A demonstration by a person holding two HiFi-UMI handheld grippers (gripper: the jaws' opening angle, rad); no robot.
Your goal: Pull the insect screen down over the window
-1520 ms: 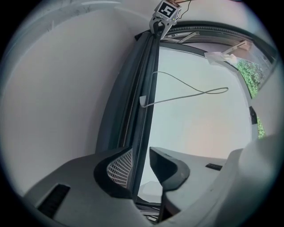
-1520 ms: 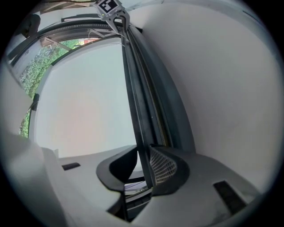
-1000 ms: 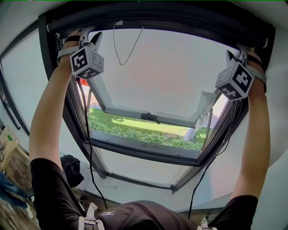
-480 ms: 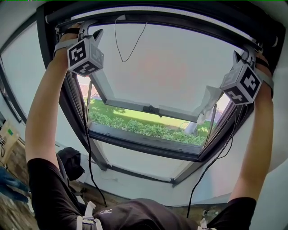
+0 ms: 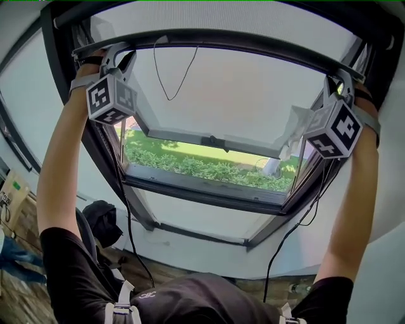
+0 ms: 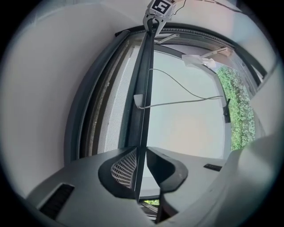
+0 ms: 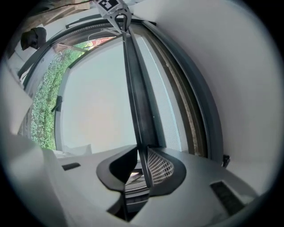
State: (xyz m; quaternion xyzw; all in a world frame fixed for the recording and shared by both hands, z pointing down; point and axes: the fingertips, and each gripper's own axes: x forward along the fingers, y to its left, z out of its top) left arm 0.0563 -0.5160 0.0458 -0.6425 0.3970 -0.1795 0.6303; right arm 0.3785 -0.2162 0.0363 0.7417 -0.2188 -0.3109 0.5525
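A: Left gripper (image 6: 141,170)?
B: Its jaws have just been closing and now clamp the pull bar (image 5: 221,37) of the insect screen (image 5: 221,16) (the bar runs on past the fingertips).
A: Right gripper (image 7: 141,170)?
B: Likewise closing, pinching the bar's other end. The window (image 5: 202,193) lies beyond.

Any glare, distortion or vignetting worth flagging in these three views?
Head view: window pane washed out pale, pull bar bowed by the fisheye. Left gripper view: black vignette corners, pane washed out, bar sharp. Right gripper view: same vignette, no motion blur.
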